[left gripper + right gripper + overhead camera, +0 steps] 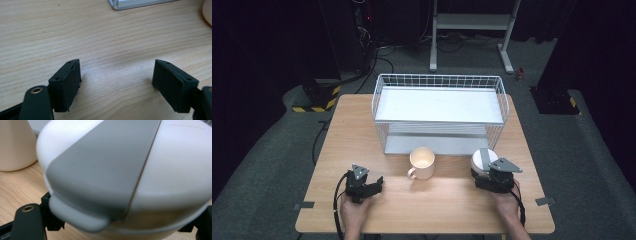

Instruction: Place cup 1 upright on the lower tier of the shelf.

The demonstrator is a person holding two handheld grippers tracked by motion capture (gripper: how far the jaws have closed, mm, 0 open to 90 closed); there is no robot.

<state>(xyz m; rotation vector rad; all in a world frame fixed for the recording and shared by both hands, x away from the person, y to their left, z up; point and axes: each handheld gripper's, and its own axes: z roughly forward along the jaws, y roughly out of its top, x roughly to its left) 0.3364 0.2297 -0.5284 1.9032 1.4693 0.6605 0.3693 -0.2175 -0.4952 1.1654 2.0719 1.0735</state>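
my right gripper [488,172] sits at the near right of the wooden table [362,125], its jaws closed around the sides of a white lidded container with a grey flip tab [125,175], which stands just right of the cream mug [422,163] and in front of the white wire basket [439,112], probably so i can lift it toward that basket. my left gripper [117,82] rests low over bare table at the near left, jaws spread wide and holding nothing. both forearms reach in from the near edge, hands level.
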